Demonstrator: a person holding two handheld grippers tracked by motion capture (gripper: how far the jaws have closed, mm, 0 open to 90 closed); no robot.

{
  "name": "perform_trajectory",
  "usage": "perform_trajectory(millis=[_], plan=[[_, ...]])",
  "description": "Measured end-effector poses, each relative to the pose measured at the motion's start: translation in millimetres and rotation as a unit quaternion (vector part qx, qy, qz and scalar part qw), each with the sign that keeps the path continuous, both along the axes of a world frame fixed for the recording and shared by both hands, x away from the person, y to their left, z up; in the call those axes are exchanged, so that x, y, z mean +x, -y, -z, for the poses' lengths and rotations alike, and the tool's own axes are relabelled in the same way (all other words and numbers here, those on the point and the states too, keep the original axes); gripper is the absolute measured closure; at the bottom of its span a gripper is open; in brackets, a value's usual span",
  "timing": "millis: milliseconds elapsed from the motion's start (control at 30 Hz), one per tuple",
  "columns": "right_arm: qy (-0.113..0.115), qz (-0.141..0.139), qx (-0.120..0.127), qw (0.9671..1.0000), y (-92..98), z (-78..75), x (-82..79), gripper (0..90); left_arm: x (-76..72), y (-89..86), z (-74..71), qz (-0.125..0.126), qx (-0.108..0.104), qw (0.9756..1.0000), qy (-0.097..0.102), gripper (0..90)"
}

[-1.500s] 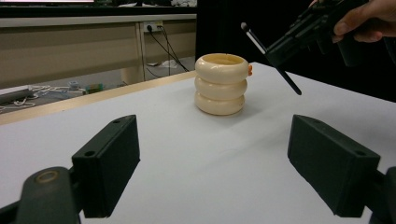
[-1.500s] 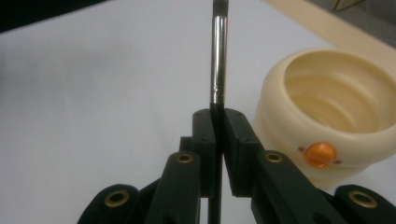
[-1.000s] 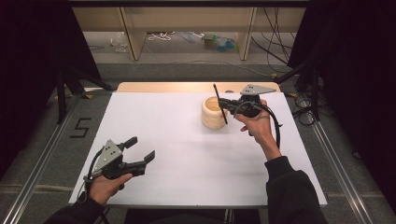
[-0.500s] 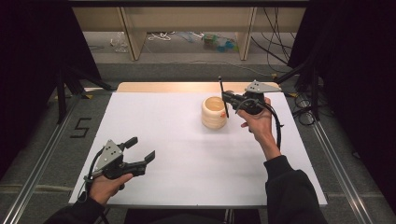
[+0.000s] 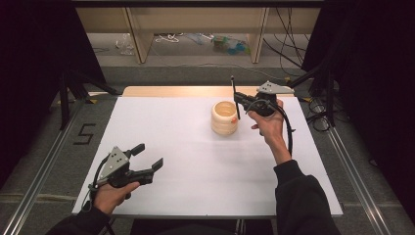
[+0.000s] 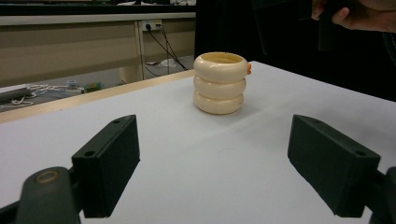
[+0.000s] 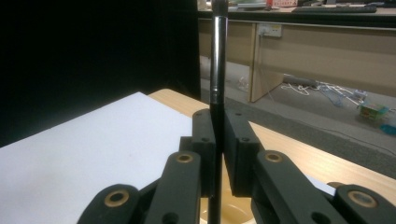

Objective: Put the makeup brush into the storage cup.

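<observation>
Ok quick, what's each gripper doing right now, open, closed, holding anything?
Left gripper: open, holding nothing, low over the white table.
Right gripper: closed on a thin black stick, upright beside the cream ribbed cup.

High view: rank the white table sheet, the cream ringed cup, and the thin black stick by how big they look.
1. White table sheet, by far the largest.
2. Cream ringed cup.
3. Thin black stick, clamped in the right tongs: about as tall as the cup but far thinner, so smallest.

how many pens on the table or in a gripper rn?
1. A black pen stands upright, clamped in the right gripper beside the cream ribbed holder. Any inside the holder would be hidden.
</observation>
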State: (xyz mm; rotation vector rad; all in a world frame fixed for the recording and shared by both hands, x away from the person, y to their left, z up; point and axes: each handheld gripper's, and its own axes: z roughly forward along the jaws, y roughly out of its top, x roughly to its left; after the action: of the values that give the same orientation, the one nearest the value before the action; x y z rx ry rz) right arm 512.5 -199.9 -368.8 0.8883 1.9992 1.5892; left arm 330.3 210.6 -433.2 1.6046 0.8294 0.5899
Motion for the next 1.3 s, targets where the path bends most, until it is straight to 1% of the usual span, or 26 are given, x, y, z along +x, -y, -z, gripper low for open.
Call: perform_trajectory(millis=[67,133,267,300,433,467,500,533,567,600,667,733,767,800,867,1000,1100,1133,1167,1200,1233,1267,1300], plan=[[0.000,0.000,-0.002,1.0000,-2.3,-0.3,0.9,83.9,0.1,-0.1,0.0,0.000,0.000,1.0000,0.000,16.4],[0.009,-0.001,-0.008,0.9999,-4.3,-2.7,2.7,83.8,0.1,-0.1,-0.1,0.000,0.000,1.0000,0.000,16.4],[0.016,0.002,-0.007,0.9999,-6.4,-6.6,5.3,83.8,0.1,-0.3,0.1,-0.001,-0.002,1.0000,-0.001,16.4],[0.014,0.007,-0.001,0.9999,-8.4,-6.8,8.0,83.9,0.0,-0.1,0.2,-0.002,-0.003,1.0000,-0.003,16.3],[0.009,0.010,0.001,0.9999,-10.0,-4.7,12.5,83.9,0.0,-0.3,0.1,-0.002,-0.004,1.0000,-0.002,16.3],[0.005,0.011,0.004,0.9999,-10.9,-3.9,13.3,83.8,0.0,-0.4,0.1,-0.002,-0.004,1.0000,-0.002,16.3],[0.006,0.012,0.000,0.9999,-11.9,-3.6,14.7,83.9,0.1,-0.5,0.1,-0.002,-0.003,1.0000,-0.002,16.3],[0.012,0.012,-0.004,0.9998,-12.3,-3.7,15.9,83.8,0.1,-0.5,0.1,-0.002,-0.003,1.0000,-0.002,16.3],[0.012,0.012,-0.004,0.9998,-12.3,-3.7,15.9,83.8,0.1,-0.5,0.1,-0.002,-0.004,1.0000,-0.002,16.3],[0.004,0.010,-0.005,0.9999,-12.7,-4.4,15.6,83.9,0.1,-0.4,0.1,-0.002,-0.004,1.0000,-0.002,16.3],[0.005,0.012,-0.006,0.9999,-13.9,-5.8,16.8,83.8,0.0,-0.2,0.2,-0.002,-0.003,1.0000,-0.002,16.3],[0.011,0.013,-0.010,0.9998,-15.0,-7.5,18.8,83.9,0.0,-0.2,0.1,-0.001,-0.002,1.0000,-0.001,16.3],[0.018,0.016,-0.010,0.9997,-16.9,-9.3,21.0,83.8,0.0,-0.3,0.1,-0.001,-0.002,1.0000,-0.001,16.3],[0.018,0.016,-0.010,0.9997,-16.9,-9.3,21.0,83.8,0.0,-0.3,0.1,-0.002,-0.002,1.0000,-0.002,16.3],[0.009,0.017,-0.009,0.9998,-19.0,-10.9,22.8,83.9,0.0,-0.4,0.1,-0.002,-0.003,1.0000,-0.002,16.3],[0.010,0.020,-0.005,0.9997,-20.1,-9.4,26.2,83.9,0.0,-0.5,0.1,-0.002,-0.003,1.0000,-0.001,16.3],[0.012,0.019,-0.012,0.9997,-22.0,-7.9,28.7,83.8,0.0,-0.4,0.1,-0.002,-0.004,1.0000,-0.002,16.3],[0.007,0.019,-0.011,0.9997,-23.1,-7.7,28.5,83.9,-0.1,-0.3,0.2,-0.003,-0.004,1.0000,-0.002,16.3],[0.010,0.019,-0.012,0.9997,-24.5,-6.8,29.8,83.8,-0.1,-0.3,0.1,-0.003,-0.004,1.0000,-0.002,16.3],[0.008,0.017,-0.009,0.9998,-25.4,-6.1,29.9,83.8,-0.2,-0.3,0.1,-0.002,-0.003,1.0000,-0.002,16.3],[0.013,0.018,-0.011,0.9997,-25.6,-5.5,31.2,83.8,-0.2,-0.2,0.1,-0.002,-0.003,1.0000,-0.002,16.3],[0.013,0.018,-0.011,0.9997,-25.6,-5.5,31.2,83.8,-0.3,-0.2,0.1,-0.002,-0.003,1.0000,-0.002,16.3],[0.007,0.017,-0.009,0.9998,-26.4,-4.7,31.2,83.8,-0.3,-0.1,0.1,-0.002,-0.004,1.0000,-0.002,16.3]])
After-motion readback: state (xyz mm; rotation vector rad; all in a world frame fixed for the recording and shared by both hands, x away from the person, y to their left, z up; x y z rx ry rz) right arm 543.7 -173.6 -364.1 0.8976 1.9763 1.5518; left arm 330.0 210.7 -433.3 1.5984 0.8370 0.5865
